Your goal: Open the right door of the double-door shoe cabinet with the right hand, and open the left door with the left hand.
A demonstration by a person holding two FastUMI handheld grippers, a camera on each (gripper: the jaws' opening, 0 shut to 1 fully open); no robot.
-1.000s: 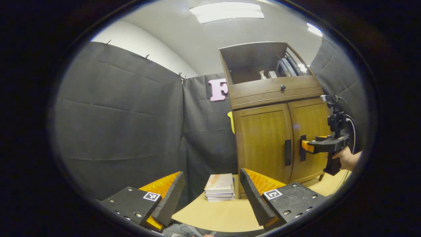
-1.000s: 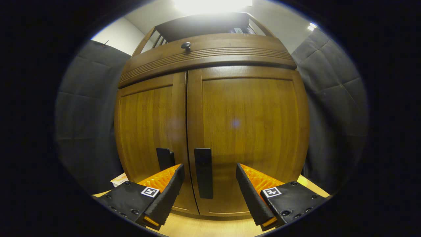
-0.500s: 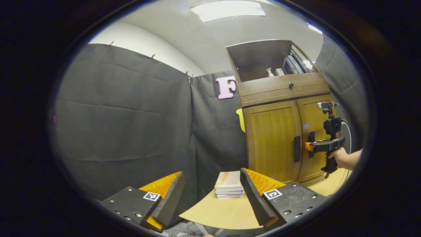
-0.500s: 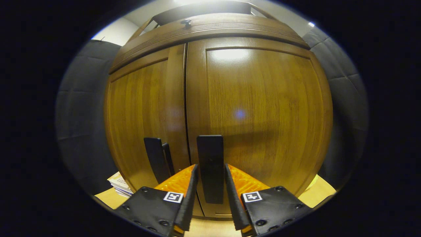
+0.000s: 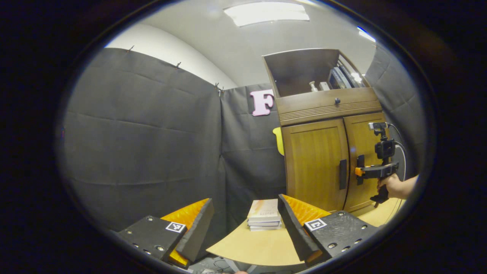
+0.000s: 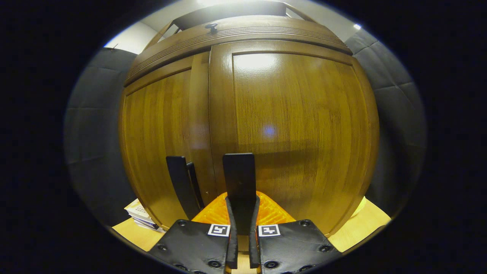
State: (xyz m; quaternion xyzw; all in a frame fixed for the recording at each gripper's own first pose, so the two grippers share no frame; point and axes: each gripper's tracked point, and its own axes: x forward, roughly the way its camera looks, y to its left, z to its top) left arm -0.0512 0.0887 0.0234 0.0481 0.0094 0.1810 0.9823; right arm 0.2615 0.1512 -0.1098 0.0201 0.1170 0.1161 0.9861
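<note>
Wooden doors point(image 6: 296, 125) closed; right tool point(image 6: 241, 213) clamped on right handle point(image 6: 239, 179); left tool point(image 5: 245, 228) spread, over bench point(image 5: 262, 245).

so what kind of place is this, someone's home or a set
Most likely a staged recording booth, not a lived-in home. Black cloth walls are pinned up around a wooden shoe cabinet that stands on a light tabletop beside a stack of books, under office-style ceiling lights.

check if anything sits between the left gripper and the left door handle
Nothing visible blocks it. The left gripper hangs open, well back from the left door handle. A stack of books lies on the table below that line, left of the cabinet.
</note>
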